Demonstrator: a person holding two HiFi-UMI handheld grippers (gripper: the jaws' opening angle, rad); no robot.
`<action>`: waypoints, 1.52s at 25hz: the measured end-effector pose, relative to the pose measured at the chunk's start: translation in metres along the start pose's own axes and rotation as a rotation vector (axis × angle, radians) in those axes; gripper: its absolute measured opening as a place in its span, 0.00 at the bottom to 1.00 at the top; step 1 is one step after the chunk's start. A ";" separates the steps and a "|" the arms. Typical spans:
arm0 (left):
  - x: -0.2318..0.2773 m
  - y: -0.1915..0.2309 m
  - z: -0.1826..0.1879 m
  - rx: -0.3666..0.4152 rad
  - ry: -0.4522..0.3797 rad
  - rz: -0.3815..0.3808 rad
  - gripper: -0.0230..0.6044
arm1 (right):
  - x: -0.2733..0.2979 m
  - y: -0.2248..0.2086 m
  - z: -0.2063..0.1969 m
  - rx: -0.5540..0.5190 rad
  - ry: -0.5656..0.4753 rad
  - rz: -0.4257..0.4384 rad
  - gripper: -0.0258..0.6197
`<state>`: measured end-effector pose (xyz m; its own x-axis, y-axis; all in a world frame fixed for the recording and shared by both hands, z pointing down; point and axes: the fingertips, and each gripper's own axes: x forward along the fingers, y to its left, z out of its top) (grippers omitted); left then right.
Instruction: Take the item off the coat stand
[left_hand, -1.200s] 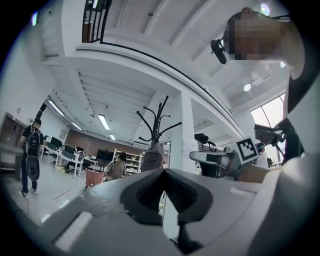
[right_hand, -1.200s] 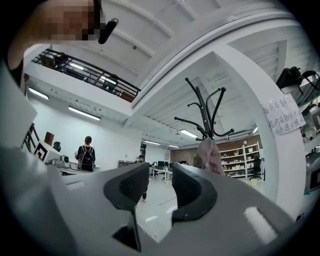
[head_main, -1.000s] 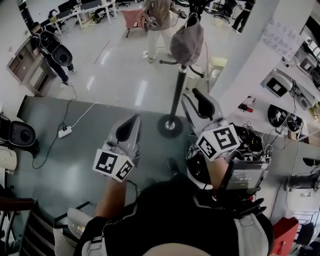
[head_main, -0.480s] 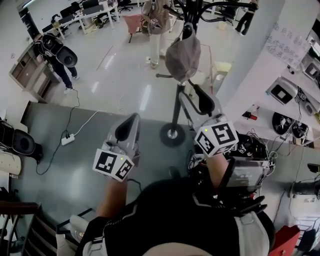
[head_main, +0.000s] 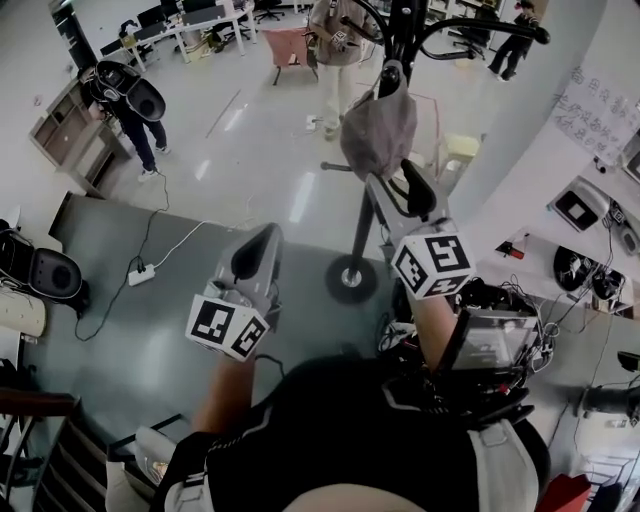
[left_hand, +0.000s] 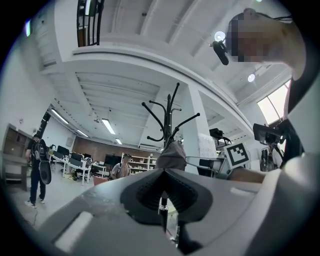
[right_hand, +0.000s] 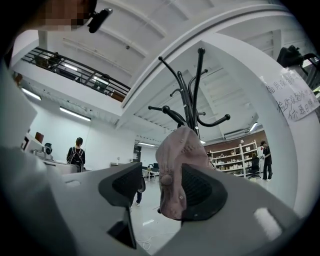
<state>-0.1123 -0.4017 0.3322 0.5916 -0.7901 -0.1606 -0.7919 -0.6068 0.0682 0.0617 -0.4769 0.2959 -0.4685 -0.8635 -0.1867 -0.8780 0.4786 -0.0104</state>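
Observation:
A black coat stand (head_main: 363, 215) rises from a round base (head_main: 350, 279) on the grey floor. A greyish-pink cap (head_main: 378, 125) hangs from one of its hooks. My right gripper (head_main: 402, 196) is raised just under the cap with its jaws opening. In the right gripper view the cap (right_hand: 179, 170) hangs between the two pads, close to the right pad (right_hand: 200, 189), and nothing presses on it. The stand's hooks (right_hand: 192, 97) fan out above it. My left gripper (head_main: 254, 262) is lower and to the left, shut and holding nothing, and it looks toward the cap (left_hand: 171, 155).
A white pillar (head_main: 520, 120) stands right of the stand. Benches with electronics (head_main: 585, 235) lie at the right. A power strip and cable (head_main: 142, 273) lie on the floor at the left. Two people (head_main: 135, 105) (head_main: 335, 45) stand farther off.
My right gripper has risen toward the cap and its jaws have spread wider. The head view has tilted up the stand. The left gripper has hardly moved.

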 end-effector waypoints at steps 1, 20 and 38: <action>0.000 0.002 0.000 -0.001 0.001 0.005 0.06 | 0.004 -0.001 -0.003 0.008 0.005 0.005 0.42; 0.006 0.007 -0.007 -0.023 0.019 0.022 0.06 | 0.034 -0.016 -0.010 0.039 0.009 0.027 0.22; 0.001 0.000 -0.002 -0.014 0.018 -0.011 0.06 | 0.021 -0.013 0.023 0.004 -0.045 0.028 0.18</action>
<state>-0.1116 -0.4023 0.3346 0.6030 -0.7846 -0.1442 -0.7832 -0.6166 0.0799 0.0658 -0.4972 0.2695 -0.4883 -0.8416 -0.2308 -0.8639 0.5036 -0.0087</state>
